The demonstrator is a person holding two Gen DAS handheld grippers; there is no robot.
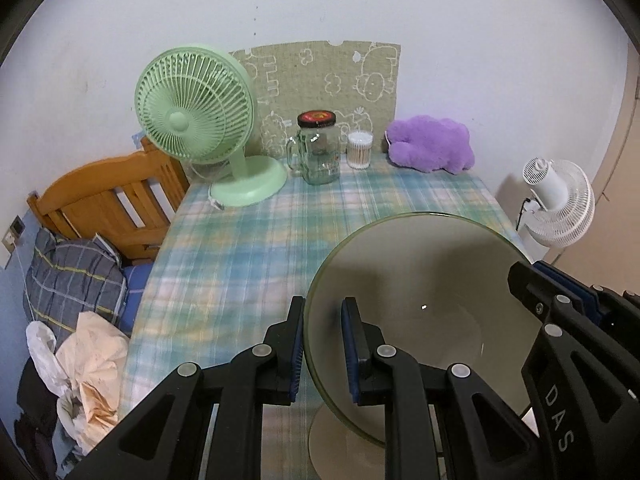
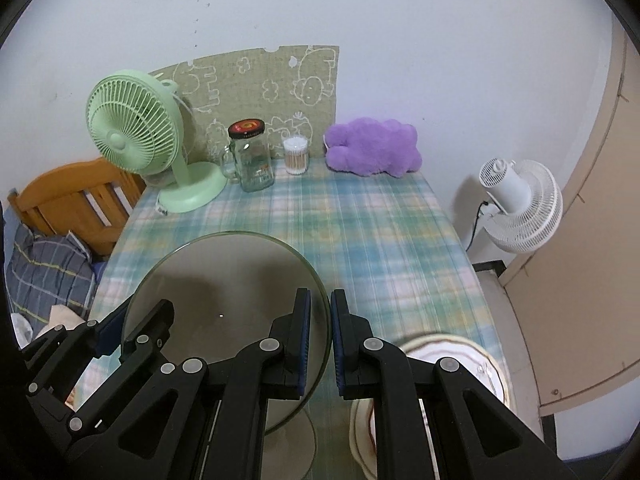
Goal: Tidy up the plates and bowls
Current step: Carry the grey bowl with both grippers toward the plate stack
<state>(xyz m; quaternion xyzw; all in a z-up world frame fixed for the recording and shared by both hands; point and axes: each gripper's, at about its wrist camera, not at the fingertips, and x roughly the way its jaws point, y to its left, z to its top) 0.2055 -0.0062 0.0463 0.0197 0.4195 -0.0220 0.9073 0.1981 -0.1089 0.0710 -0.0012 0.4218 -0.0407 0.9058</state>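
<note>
**Both grippers on one smoked-glass bowl**

The plaid-covered table (image 1: 248,248) fills both views; everything below is placed against it. At its far edge stand a green fan (image 1: 196,108), a purple plush toy (image 1: 432,142), a lidded glass mug jar (image 1: 318,148) and a small tub of cotton swabs (image 1: 360,150) (the jar sits between fan and swabs).

Nearest the cameras, over the table's front part, a large smoked-glass bowl (image 1: 420,300) is tilted up on edge, its round foot low by the cloth. The left gripper (image 1: 322,344) straddles the bowl's left rim, one pad outside and one inside, jaws narrowed onto the glass. The right gripper (image 2: 320,340) pinches the opposite rim in the same way.

At the table's front right corner lies a cream plate (image 2: 460,356) with a gold-patterned rim, partly hidden behind the right gripper.
</note>
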